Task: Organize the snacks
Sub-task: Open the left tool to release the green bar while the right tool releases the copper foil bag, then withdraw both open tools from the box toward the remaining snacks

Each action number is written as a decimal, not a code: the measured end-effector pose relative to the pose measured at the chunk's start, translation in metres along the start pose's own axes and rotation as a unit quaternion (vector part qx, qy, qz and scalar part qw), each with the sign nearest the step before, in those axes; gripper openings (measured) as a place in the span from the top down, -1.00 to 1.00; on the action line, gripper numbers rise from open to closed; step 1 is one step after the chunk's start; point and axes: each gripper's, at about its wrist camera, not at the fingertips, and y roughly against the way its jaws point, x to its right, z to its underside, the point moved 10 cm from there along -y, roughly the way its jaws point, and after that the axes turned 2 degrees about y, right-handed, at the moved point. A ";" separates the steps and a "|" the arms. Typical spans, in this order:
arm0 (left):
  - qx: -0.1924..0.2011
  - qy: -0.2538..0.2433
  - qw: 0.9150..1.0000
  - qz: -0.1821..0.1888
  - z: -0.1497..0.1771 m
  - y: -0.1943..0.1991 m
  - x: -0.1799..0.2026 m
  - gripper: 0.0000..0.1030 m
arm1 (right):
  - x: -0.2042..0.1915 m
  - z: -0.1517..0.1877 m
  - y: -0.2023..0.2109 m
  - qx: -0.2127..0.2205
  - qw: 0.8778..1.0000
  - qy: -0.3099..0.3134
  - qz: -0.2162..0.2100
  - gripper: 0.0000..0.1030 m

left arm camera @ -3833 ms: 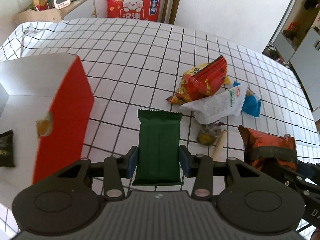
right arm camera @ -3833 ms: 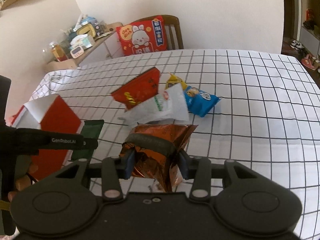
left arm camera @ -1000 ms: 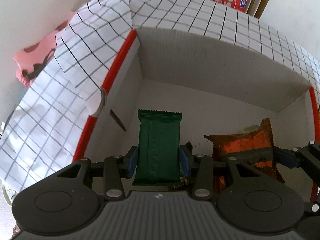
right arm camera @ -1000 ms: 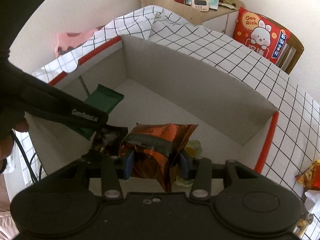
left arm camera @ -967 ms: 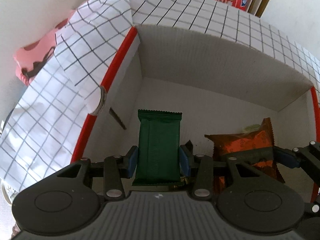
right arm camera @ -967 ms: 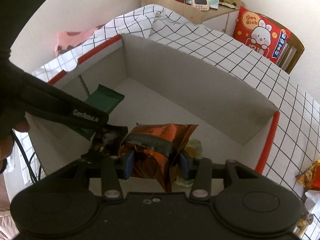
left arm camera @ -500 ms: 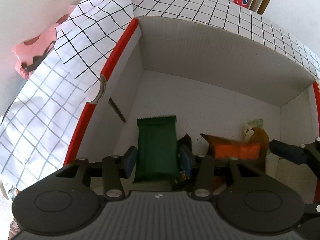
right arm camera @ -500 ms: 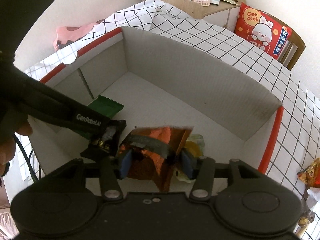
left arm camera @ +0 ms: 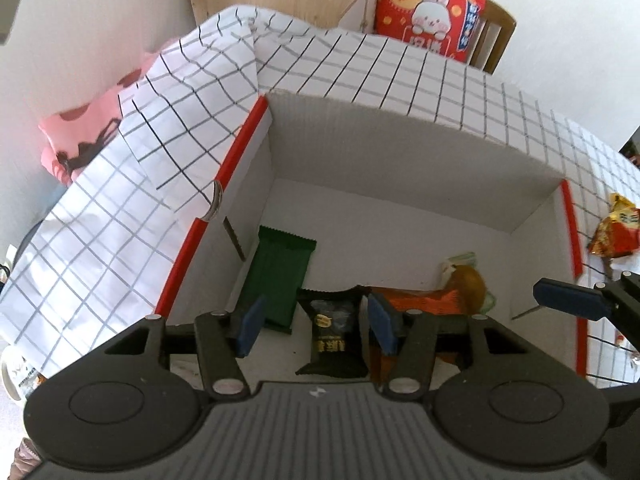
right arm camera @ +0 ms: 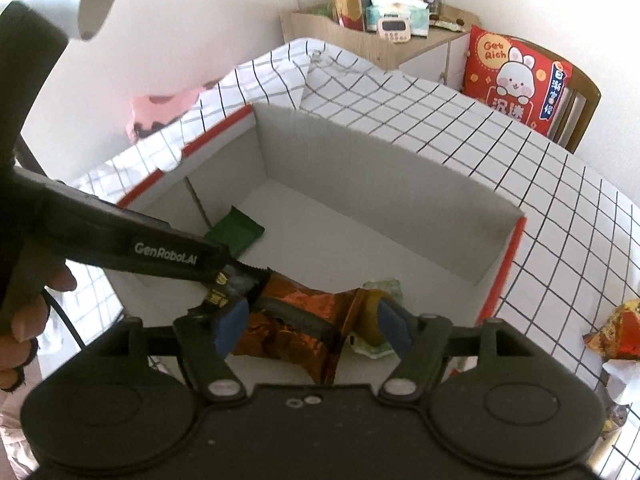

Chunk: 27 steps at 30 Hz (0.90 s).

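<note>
Both jaws stand spread with nothing pinched: our left gripper (left arm camera: 312, 326) hangs low in its frame over a black packet (left arm camera: 334, 336), and our right gripper (right arm camera: 312, 326) sits just above an orange packet (right arm camera: 296, 316). Just beyond, at mid-frame, a green packet (left arm camera: 280, 276) lies flat on the floor of the box (left arm camera: 400, 148), near its left wall. Farther off, at the right edge, another snack (left arm camera: 616, 232) rests on the checked tablecloth (left arm camera: 460, 88), with a red cushion (left arm camera: 428, 26) along the top.

Green (left arm camera: 280, 276), orange (right arm camera: 296, 320) packets inside box (left arm camera: 400, 152)
</note>
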 end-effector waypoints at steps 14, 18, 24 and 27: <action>0.069 -0.022 0.997 0.029 0.005 0.061 0.037 -0.08 | 0.008 0.005 0.066 0.054 0.998 -0.021 -0.022 -0.52; 0.082 -0.031 0.995 0.043 0.011 0.077 0.054 -0.09 | 0.016 0.011 0.091 0.073 0.997 -0.029 -0.023 -0.56; 0.098 -0.046 0.992 0.066 0.023 0.097 0.086 -0.09 | 0.035 0.024 0.124 0.101 0.994 -0.044 -0.015 -0.62; 0.106 -0.055 0.990 0.076 0.028 0.106 0.103 -0.12 | 0.050 0.033 0.140 0.113 0.992 -0.051 -0.006 -0.63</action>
